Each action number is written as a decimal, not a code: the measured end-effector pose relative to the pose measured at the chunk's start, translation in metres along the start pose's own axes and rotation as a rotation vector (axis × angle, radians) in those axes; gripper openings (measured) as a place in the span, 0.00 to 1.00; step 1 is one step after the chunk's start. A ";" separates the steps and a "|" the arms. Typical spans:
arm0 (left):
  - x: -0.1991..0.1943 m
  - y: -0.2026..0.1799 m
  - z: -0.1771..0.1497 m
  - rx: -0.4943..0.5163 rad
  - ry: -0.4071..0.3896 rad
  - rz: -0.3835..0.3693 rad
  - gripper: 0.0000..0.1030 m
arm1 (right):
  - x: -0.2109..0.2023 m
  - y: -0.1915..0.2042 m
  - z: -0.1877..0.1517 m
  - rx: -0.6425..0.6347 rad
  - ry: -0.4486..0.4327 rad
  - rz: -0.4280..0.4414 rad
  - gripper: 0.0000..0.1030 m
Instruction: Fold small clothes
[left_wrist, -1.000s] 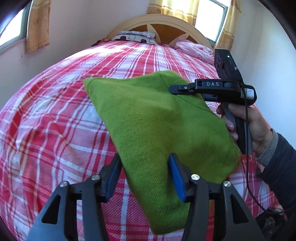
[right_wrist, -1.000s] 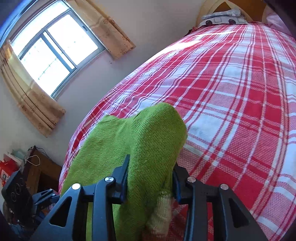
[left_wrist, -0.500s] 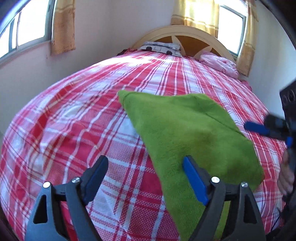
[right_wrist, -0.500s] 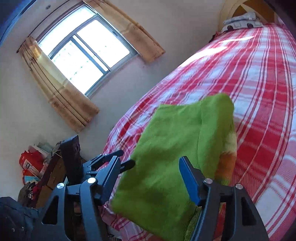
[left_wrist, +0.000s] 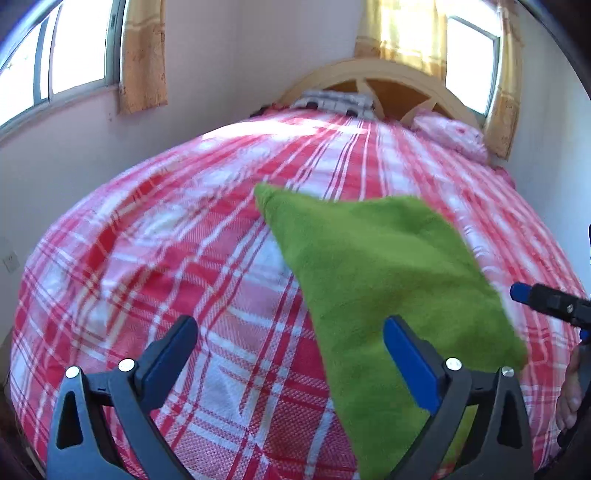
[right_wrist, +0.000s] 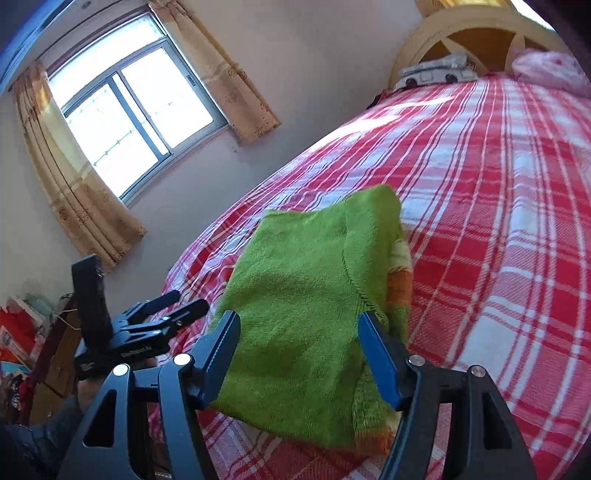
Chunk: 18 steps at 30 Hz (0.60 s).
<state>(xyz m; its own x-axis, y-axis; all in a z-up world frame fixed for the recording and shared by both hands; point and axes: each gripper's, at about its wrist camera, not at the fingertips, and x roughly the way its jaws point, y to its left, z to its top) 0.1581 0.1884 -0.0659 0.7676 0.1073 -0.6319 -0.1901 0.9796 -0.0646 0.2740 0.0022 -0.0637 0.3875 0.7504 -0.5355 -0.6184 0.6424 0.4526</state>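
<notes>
One green knitted garment (left_wrist: 388, 280), folded over on itself into a compact packet, lying on the checked bedspread (left_wrist: 155, 258).

Left claw (left_wrist: 291, 354): fingers spread wide, gripping nothing. The garment lies ahead and to its right, its near edge crossing behind the right finger; the left finger stands over bare bedspread.

Right claw (right_wrist: 299, 354): likewise spread wide and empty. The garment lies straight ahead between the two fingers; whether they touch the cloth cannot be told.

Progress, as judged: the fold on this item looks finished or nearly so, with both claws released. Left to do, possibly: a smoothing pass or setting it aside. No other small clothes can be seen waiting.

Differences between views: only the right wrist view shows orange and pale yellow bands along the garment's right edge, plus a seam line. Only the left wrist view shows the packet's pointed far corner. Both show the headboard (left_wrist: 373, 79).
</notes>
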 end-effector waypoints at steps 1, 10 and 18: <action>-0.010 -0.003 0.004 0.006 -0.030 0.001 1.00 | -0.011 0.007 -0.001 -0.024 -0.025 -0.026 0.68; -0.060 -0.024 0.023 0.067 -0.151 -0.053 1.00 | -0.068 0.031 0.002 -0.109 -0.167 -0.144 0.69; -0.071 -0.027 0.027 0.054 -0.176 -0.059 1.00 | -0.080 0.033 0.000 -0.099 -0.197 -0.154 0.70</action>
<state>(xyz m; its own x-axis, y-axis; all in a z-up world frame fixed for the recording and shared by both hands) 0.1247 0.1593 0.0016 0.8724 0.0729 -0.4833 -0.1125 0.9922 -0.0533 0.2224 -0.0365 -0.0062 0.6021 0.6668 -0.4392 -0.6016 0.7405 0.2996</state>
